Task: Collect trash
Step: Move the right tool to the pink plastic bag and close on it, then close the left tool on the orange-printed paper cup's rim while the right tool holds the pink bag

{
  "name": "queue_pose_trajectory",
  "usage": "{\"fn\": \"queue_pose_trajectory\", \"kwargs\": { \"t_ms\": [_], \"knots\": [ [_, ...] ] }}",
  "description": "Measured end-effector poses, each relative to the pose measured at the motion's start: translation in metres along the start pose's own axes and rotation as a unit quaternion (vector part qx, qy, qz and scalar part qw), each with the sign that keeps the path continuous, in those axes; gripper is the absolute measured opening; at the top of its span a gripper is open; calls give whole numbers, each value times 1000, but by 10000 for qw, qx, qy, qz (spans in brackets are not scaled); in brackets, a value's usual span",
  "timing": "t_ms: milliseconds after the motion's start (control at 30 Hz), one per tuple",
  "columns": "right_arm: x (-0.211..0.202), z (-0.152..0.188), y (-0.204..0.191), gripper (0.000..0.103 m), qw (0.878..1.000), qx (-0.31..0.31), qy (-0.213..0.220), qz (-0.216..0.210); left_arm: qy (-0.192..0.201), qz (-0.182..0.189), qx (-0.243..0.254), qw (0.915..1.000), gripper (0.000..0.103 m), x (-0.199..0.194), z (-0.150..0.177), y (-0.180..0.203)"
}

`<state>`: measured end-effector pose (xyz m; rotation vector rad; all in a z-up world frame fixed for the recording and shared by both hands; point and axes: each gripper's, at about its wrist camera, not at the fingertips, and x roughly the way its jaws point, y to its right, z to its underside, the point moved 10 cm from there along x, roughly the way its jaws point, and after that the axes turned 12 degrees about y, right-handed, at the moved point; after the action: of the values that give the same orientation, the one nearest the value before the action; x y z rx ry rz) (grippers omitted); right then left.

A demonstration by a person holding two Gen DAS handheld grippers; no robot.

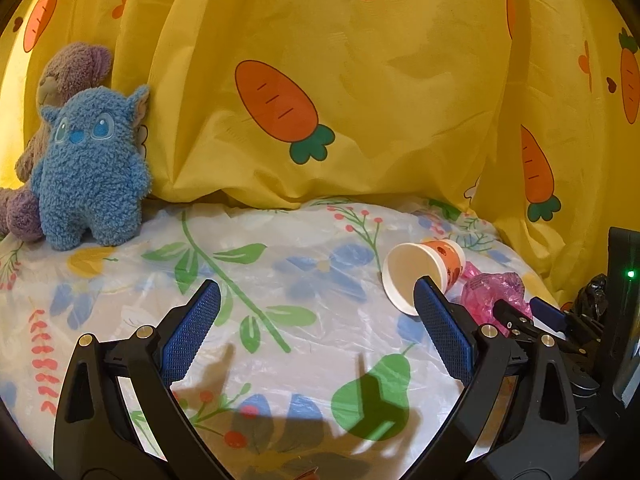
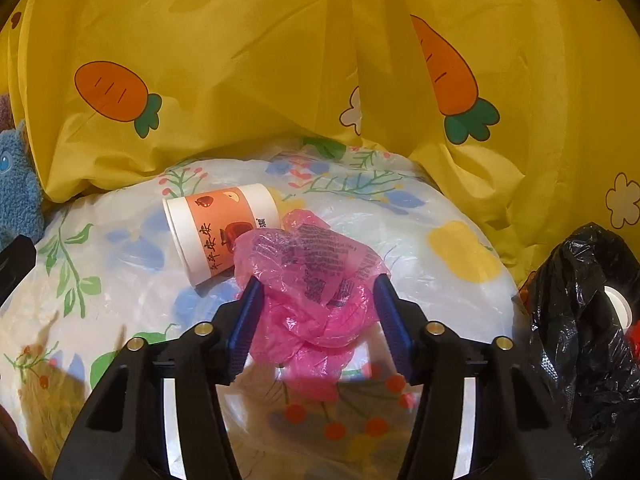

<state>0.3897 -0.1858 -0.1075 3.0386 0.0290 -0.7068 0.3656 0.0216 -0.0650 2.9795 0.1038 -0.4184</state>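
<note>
Right tongs (image 2: 318, 298) are set around the pink bag (image 2: 316, 276); both blue pads are seen against the crumpled plastic, so it is gripped, with the bag bulging up between and beyond the tips. No earlier frame is given, so only the closed-on-bag state is noted. The bag lies on the floral sheet (image 2: 460, 256), toward its right side, touching the paper cup (image 2: 224, 228). The cup is tipped on its side just left of the bag, mouth toward the lower left. A black bag (image 2: 580, 320) is seen at the sheet's right edge, mouth open, something white inside.

Left tongs (image 1: 316, 316) are held wide apart over the middle of the sheet, nothing between the pads. A blue plush (image 1: 90, 168) is propped at the far left corner against the yellow carrot-print cover (image 1: 360, 100), a purple plush (image 1: 72, 68) behind it.
</note>
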Motion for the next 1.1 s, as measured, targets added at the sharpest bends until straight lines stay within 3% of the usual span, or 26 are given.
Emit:
{"fn": "queue_pose_trajectory", "kwargs": {
  "t_ms": [67,133,433,700,767,900,967,1100],
  "knots": [
    [2,2,-1,29,9999,36,-42,-87,-10,68,31,10000,96,1,1,5],
    [1,2,0,18,9999,89,-19,-105,3,150,87,9998,96,2,1,11],
    [-18,-9,16,12,9986,407,329,-70,15,724,309,9969,92,25,1,60],
    [-37,-17,34,12,9981,418,444,-14,-653,1344,574,9871,52,65,25,112],
    [-43,-18,40,12,9980,398,495,34,-761,1419,634,9849,48,70,29,120],
    [-50,-18,44,12,9978,377,547,16,-1056,1424,772,9811,14,80,41,128],
    [-55,-18,45,12,9977,356,581,3,-1114,1471,767,9798,4,81,43,130],
    [-65,-19,46,11,9973,340,643,-15,-891,1458,722,9826,2,73,36,127]
  ]
}}
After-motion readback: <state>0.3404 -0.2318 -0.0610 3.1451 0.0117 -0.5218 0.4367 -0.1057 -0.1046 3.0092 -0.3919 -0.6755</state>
